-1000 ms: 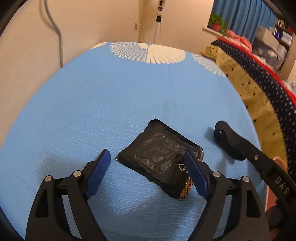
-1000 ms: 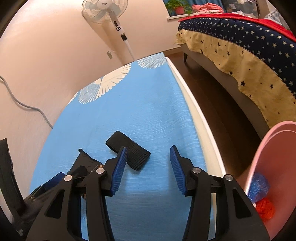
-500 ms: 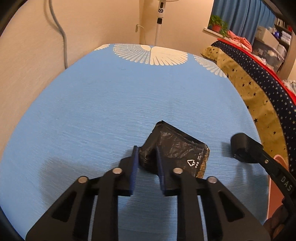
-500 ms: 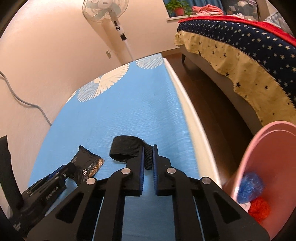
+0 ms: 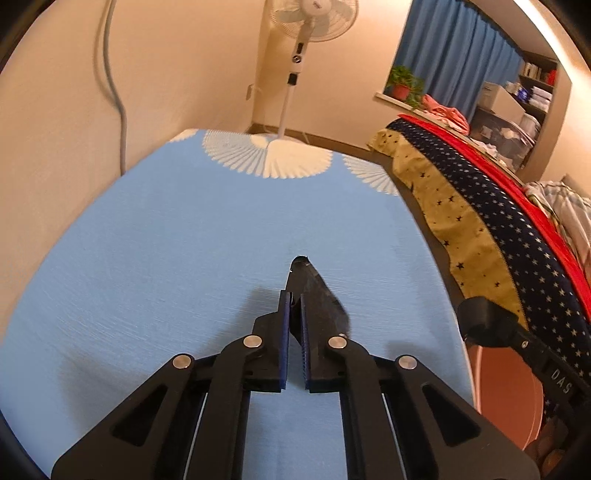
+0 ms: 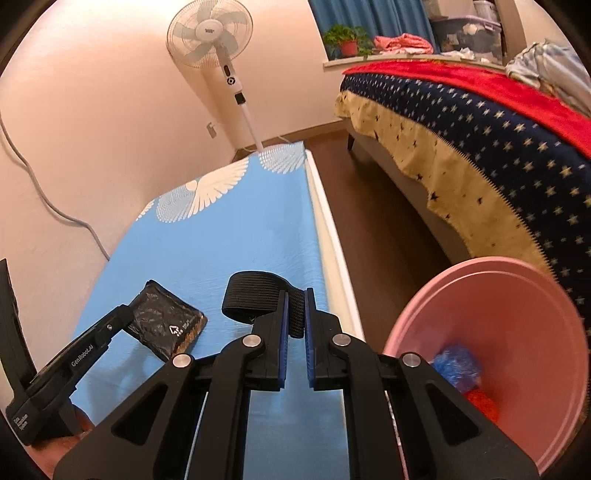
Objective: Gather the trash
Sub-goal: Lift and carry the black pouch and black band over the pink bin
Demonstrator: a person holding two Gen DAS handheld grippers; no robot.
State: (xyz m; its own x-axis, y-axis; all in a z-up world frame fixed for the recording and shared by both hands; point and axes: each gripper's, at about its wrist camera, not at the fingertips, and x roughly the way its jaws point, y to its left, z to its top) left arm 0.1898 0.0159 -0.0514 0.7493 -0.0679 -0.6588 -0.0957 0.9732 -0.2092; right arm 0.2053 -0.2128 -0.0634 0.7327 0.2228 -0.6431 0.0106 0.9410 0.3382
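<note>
Two grippers, formerly open: left gripper (image 5: pixel 294 301) now clamps the black wrapper (image 5: pixel 317 295), lifted off the blue cloth (image 5: pixel 184 258); right gripper (image 6: pixel 294 301) pinches the black strap (image 6: pixel 255 297).

Two close downward wrist views, shared blue mat (image 5: pixel 184 236).

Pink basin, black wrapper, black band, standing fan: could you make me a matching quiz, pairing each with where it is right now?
Things:
1. black wrapper
2. black elastic band
3. pink basin
4. standing fan

Places:
a. on the floor beside the blue table, blue and red trash inside
b. pinched in the right gripper
c. by the wall past the table's far end
d. pinched in the left gripper

Pairs: 1-d, 2-b, 3-a, 4-c
</note>
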